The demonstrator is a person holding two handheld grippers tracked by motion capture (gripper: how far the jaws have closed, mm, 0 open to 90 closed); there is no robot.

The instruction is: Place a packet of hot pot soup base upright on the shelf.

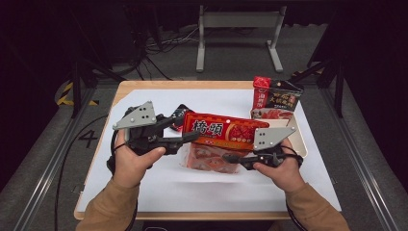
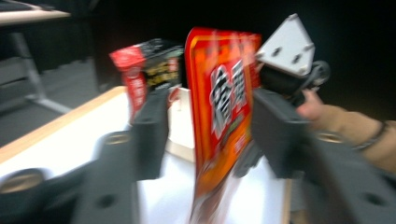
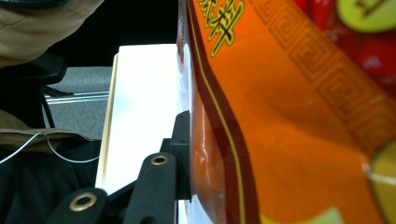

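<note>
While the orange snack bag (image 1: pixel 222 130) hangs above the middle of the worktop (image 1: pixel 144 190), it is kept up at its two ends by the grippers. At the left, the left gripper (image 1: pixel 190 138) reaches in from the person's left hand (image 1: pixel 131 162); in the left gripper view its fingers (image 2: pixel 150 135) stand apart on either side of the bag's edge, with a gap showing between the left finger and the bag, so they straddle it without pressing on it. No earlier view bears on that. The bag's front carries two large white Chinese characters on red, readable from the high view; smaller print below them is too fine to make out. Under the bag lies a clear packet (image 1: pixel 207 159) with red contents, flat on the white sheet that covers the worktop. Further right, the right gripper (image 1: pixel 230 158) comes in from the right hand (image 1: pixel 284 171), and the right gripper view shows one finger (image 3: pixel 183 154) laid flat against the bag's orange face, so this gripper holds the bag. Behind, at the far right, a black and red pouch (image 1: pixel 276 96) with Chinese writing stands upright in a pale tray (image 1: pixel 300 142), which sits near the worktop's right edge. Open sheet lies along the near edge and at the far left corner.
</note>
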